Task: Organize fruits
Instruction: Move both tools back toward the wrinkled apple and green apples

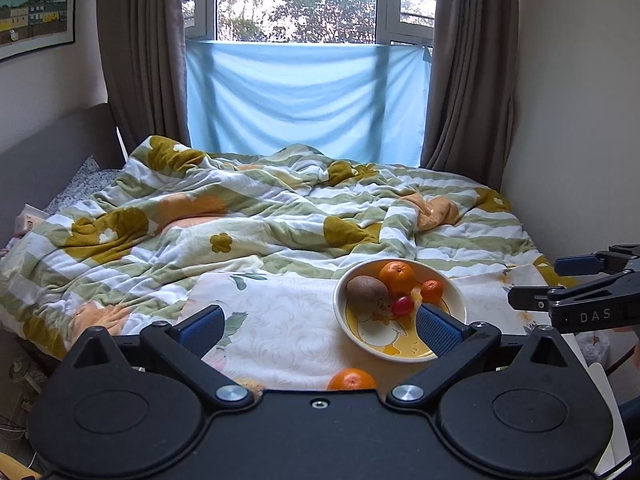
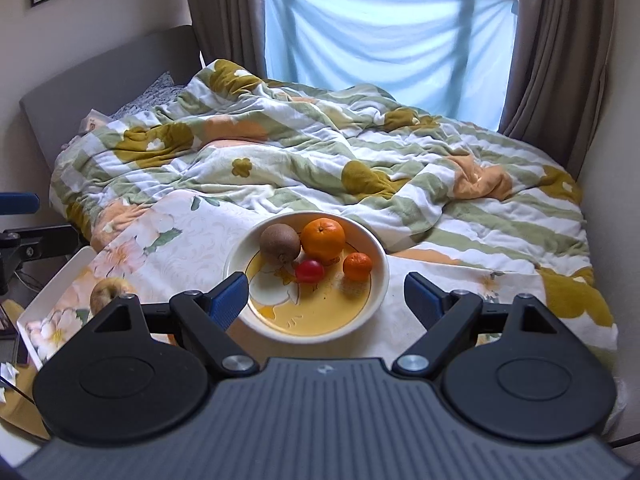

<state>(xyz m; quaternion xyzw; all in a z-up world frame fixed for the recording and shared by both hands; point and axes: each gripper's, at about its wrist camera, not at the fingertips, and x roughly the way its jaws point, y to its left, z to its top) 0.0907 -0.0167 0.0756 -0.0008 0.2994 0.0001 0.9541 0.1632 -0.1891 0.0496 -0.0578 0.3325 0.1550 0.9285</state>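
Observation:
A white bowl (image 2: 376,284) with a yellow duck print sits on a floral cloth and holds a brown kiwi (image 2: 279,242), a large orange (image 2: 323,239), a small mandarin (image 2: 357,266) and a red cherry tomato (image 2: 309,271). My right gripper (image 2: 324,296) hovers open over the bowl's near rim, nothing between its fingers. In the left wrist view the same bowl (image 1: 456,300) lies right of centre. My left gripper (image 1: 320,326) is open and empty, with a loose orange (image 1: 352,380) on the cloth just below it. A brownish apple (image 2: 106,293) lies on the cloth at the left.
The floral cloth (image 2: 180,236) covers a small table against a bed with a rumpled green-striped duvet (image 2: 320,148). A window with brown curtains and a blue sheet (image 1: 304,96) stands behind. A white tray edge (image 2: 52,292) shows at the left.

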